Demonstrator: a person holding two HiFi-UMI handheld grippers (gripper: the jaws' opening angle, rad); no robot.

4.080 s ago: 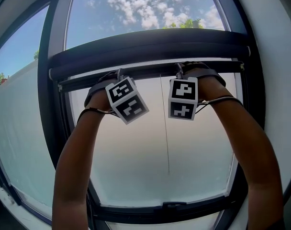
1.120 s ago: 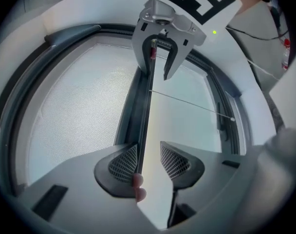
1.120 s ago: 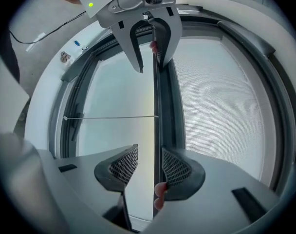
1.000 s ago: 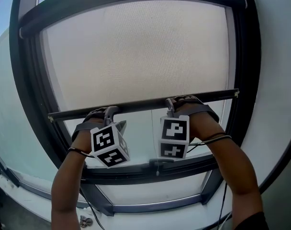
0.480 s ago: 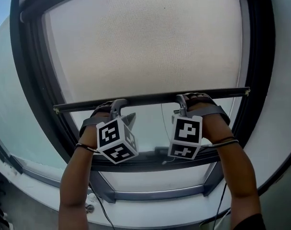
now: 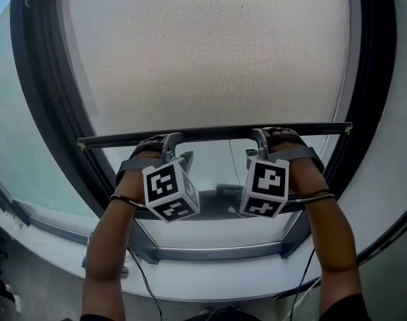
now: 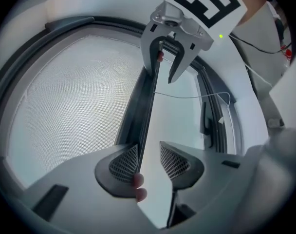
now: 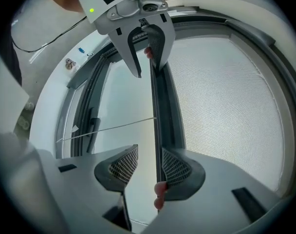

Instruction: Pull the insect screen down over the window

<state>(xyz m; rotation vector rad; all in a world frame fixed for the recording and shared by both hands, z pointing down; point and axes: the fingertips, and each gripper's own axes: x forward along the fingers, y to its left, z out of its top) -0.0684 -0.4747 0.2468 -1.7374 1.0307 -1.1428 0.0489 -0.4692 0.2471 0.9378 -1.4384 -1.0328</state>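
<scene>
- So, left gripper [image 7: 149,155] first: it's hooked over the pull bar [image 6: 217,134] near the bar's left end. Jaws are wide apart, and the bar runs between them, lying against just one pad, with the other pad clear of it.
- Insect screen [image 6: 210,59] hangs above the pull bar and covers most of the window. Only a strip of bare glass [image 6: 213,169] shows below the bar.
- Thin cord [image 7: 192,97] comes off the bar between the two grippers.
- Right gripper [image 8: 150,162] sits over the bar towards its right end, same deal: jaws wide, bar touching one pad only, not clamped.
</scene>
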